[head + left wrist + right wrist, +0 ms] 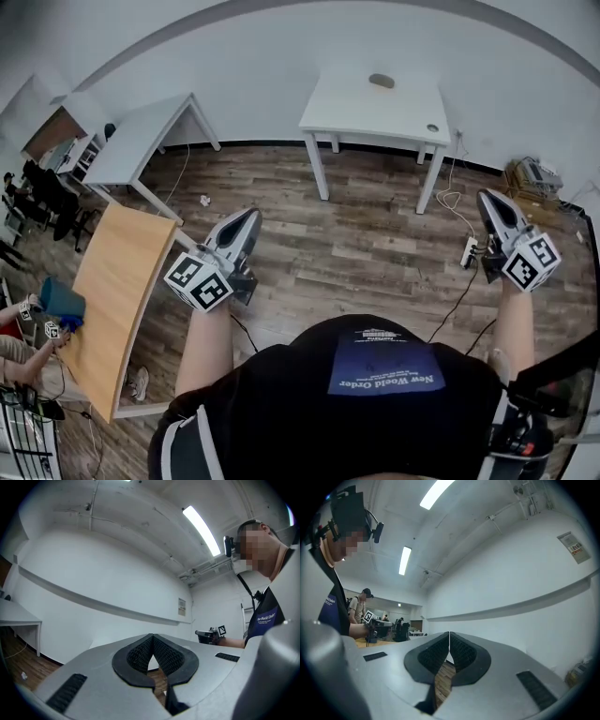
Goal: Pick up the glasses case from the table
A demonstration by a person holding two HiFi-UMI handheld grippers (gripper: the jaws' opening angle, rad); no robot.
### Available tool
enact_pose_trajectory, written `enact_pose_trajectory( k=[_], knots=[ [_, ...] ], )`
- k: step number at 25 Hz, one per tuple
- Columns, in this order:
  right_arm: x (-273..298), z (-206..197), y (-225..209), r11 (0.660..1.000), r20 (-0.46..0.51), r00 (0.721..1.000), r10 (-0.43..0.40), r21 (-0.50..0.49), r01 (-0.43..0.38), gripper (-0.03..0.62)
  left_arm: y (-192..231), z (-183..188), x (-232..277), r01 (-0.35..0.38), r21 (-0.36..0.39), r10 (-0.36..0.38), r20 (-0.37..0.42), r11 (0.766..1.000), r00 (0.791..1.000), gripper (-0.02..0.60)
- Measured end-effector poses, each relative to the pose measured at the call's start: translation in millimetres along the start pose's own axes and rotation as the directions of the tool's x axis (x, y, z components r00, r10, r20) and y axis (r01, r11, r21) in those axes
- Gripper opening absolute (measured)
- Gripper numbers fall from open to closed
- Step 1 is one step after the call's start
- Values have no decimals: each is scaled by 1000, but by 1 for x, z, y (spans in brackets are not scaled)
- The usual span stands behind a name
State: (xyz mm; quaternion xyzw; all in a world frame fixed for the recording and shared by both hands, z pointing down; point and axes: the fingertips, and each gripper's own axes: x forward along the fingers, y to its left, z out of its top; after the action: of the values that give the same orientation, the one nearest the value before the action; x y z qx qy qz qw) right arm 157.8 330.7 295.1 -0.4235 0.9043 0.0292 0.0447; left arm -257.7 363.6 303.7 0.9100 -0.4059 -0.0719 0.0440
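While we are holding the left gripper (250, 218) and right gripper (487, 200) with jaws together, empty, the glasses case (382, 81), possibly that oval near the table's (361, 112) far edge, is appearing rigid, light: clasp across its width.

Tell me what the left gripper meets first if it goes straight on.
Nothing close. The left gripper, shut and empty, points level above the wood floor. The white wall looks first in line, though the white table may stand near it; depth is unclear.
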Motion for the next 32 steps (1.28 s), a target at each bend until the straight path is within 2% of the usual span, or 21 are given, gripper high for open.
enact_pose_trajectory(
  k=[6,10,15,18,22,28,32],
  knots=[
    [1,-13,-72,999,-31,999,43,-27,-44,2,-25,-9,81,-2,-13,2,-7,1000,1000,-3],
    [6,-16,-109,999,-24,999,47,-18,-48,2,-36,-19,127,29,-7,-29,-25,1000,999,-3],
    [16,-33,-134,1000,-41,999,21,-2,-21,2,-20,-27,160,58,-5,-58,-49,998,997,-3],
    [32,-36,-144,1000,-50,999,-7,-11,7,2,5,-31,175,77,-35,-78,-31,996,996,-3],
    [70,-34,-142,998,-51,997,-52,-35,50,2,50,-35,193,143,-45,-144,-22,989,989,-3],
    [151,-16,-122,992,-38,994,-105,-80,102,2,153,-11,206,189,-32,-190,-7,981,982,-3],
    [208,-11,-115,990,-26,991,-135,-53,133,2,216,4,206,205,-46,-205,3,978,979,-3]
  ],
)
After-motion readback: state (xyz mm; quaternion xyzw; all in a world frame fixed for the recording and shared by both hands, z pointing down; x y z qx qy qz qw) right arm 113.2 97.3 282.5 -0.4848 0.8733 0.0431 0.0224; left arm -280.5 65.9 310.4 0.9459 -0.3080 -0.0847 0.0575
